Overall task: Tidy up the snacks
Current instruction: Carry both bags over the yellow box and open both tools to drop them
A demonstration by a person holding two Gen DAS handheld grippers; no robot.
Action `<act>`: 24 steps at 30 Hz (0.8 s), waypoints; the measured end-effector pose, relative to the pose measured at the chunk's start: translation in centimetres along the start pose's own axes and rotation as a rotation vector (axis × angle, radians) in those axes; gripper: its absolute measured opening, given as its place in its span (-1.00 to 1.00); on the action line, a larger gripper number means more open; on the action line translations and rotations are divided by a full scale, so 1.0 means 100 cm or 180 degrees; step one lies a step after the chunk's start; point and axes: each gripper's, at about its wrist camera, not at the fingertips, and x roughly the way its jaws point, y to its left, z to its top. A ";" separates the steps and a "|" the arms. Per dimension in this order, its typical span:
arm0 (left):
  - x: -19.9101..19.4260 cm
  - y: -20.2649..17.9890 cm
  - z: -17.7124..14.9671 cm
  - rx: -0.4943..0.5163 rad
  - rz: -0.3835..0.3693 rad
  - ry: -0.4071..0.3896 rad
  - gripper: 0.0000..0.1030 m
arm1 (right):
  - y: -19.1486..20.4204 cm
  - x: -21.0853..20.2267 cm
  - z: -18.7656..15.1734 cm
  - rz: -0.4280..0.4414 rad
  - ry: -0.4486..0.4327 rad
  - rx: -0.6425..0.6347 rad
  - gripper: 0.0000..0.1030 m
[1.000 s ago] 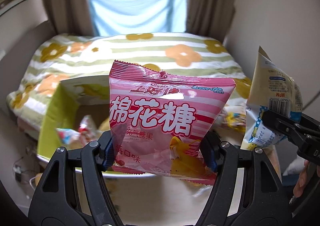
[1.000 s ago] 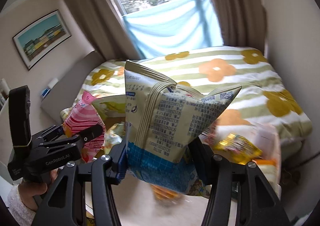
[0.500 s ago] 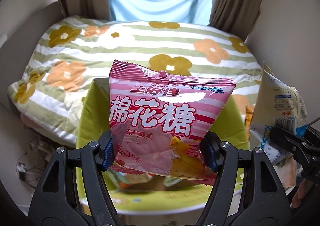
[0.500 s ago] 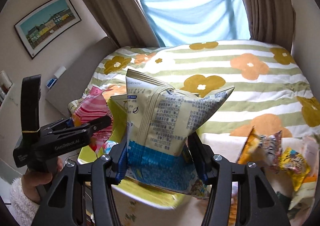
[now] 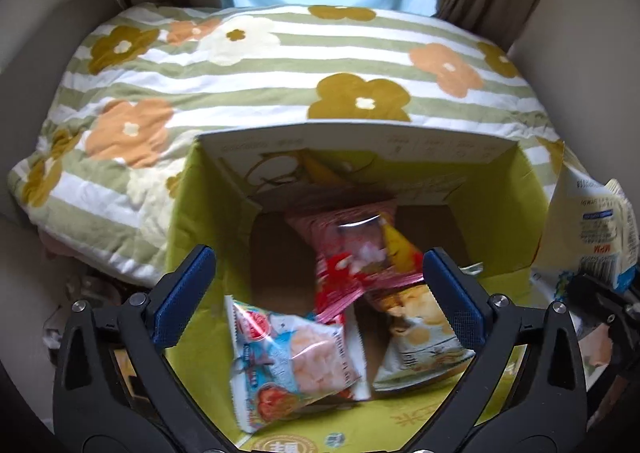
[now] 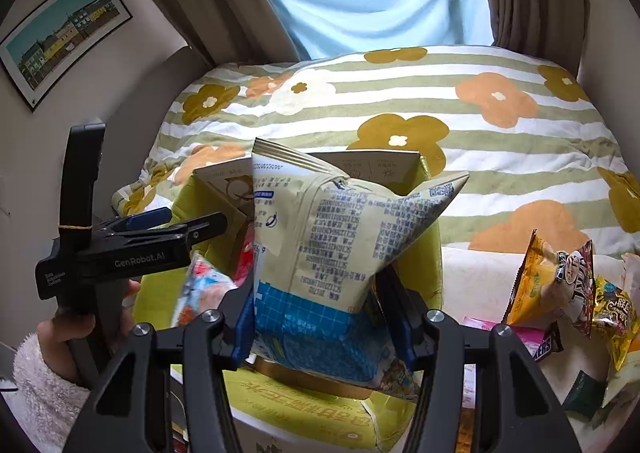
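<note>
Over the green box (image 5: 192,213) at the bed's edge, the left gripper (image 5: 318,297) opens empty above a pink marshmallow bag (image 5: 352,253), while the right gripper (image 6: 322,317) clamps a cream snack bag (image 6: 332,237).

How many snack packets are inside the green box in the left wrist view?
3: a pink packet mid-box, a blue-and-white packet nearest the camera, and a pale packet to its right. Others may be hidden underneath.

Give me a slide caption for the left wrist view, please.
Left gripper opening over the green box; pink marshmallow bag falls inside.
</note>
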 end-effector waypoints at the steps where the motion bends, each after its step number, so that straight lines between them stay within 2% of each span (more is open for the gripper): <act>1: -0.001 0.002 -0.005 -0.0013 0.0039 0.0008 0.99 | 0.000 0.004 0.000 0.0003 0.0038 -0.0031 -0.01; 7: -0.010 0.006 -0.024 -0.0137 -0.0027 0.0035 0.99 | -0.002 0.019 0.007 0.0054 0.0142 -0.0044 -0.01; 12: -0.020 0.010 -0.033 -0.0207 0.0015 -0.0040 0.99 | 0.001 0.020 0.017 0.0035 0.0078 -0.0099 -0.01; 13: -0.023 0.011 -0.035 -0.0229 0.0008 -0.0060 0.99 | 0.001 0.021 0.019 0.0013 0.0045 -0.0111 0.05; 15: -0.028 0.012 -0.039 -0.0255 0.0009 -0.0076 0.99 | 0.002 0.020 0.021 -0.0090 -0.0054 -0.0145 0.56; 16: -0.030 0.012 -0.041 -0.0268 0.0016 -0.0079 0.99 | 0.002 0.017 0.021 -0.0137 -0.0137 -0.0147 0.91; 17: -0.032 0.012 -0.042 -0.0281 0.0014 -0.0076 0.99 | 0.002 0.013 0.019 -0.0156 -0.0239 -0.0140 0.98; 20: -0.038 0.015 -0.050 -0.0314 -0.0030 -0.0078 0.99 | 0.001 0.000 0.010 -0.0179 -0.0444 -0.0148 0.98; 24: -0.044 0.016 -0.060 -0.0325 -0.0034 -0.0073 0.99 | 0.005 -0.005 -0.002 -0.0273 -0.0416 -0.0244 0.98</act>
